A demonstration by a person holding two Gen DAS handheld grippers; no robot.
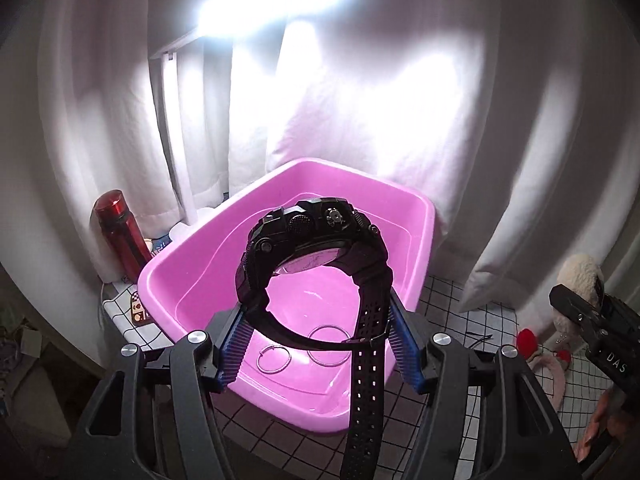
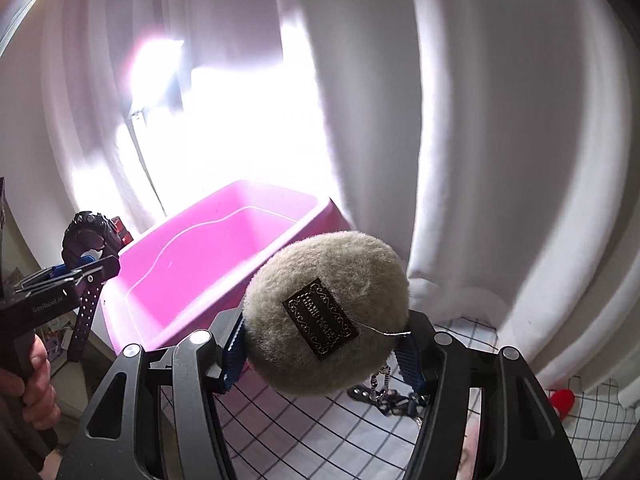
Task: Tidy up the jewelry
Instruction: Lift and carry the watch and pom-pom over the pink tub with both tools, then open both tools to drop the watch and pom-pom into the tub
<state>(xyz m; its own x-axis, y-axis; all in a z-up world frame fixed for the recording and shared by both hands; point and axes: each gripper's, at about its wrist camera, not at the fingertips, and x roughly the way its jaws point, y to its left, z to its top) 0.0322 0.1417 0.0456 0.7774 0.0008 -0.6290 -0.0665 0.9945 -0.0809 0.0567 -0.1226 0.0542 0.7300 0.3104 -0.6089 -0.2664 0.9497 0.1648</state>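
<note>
My left gripper [image 1: 320, 344] is shut on a chunky black watch [image 1: 316, 248], gripping its strap loop; the loose strap end hangs down. It holds the watch above the near rim of a pink plastic tub [image 1: 420, 216]. Two thin metal rings [image 1: 273, 358] lie on the tub floor. My right gripper [image 2: 322, 354] is shut on a beige fluffy pompom [image 2: 326, 316] with a dark woven label, held above the checked cloth to the right of the tub [image 2: 208, 264]. The left gripper with the watch [image 2: 90, 236] shows at the left in the right wrist view.
A checked white cloth [image 1: 472, 312] covers the table. A red bottle [image 1: 120, 232] stands left of the tub. White curtains hang behind. A red heart piece [image 1: 528, 340] and a pink band lie at right. A beaded chain [image 2: 380, 392] lies under the pompom.
</note>
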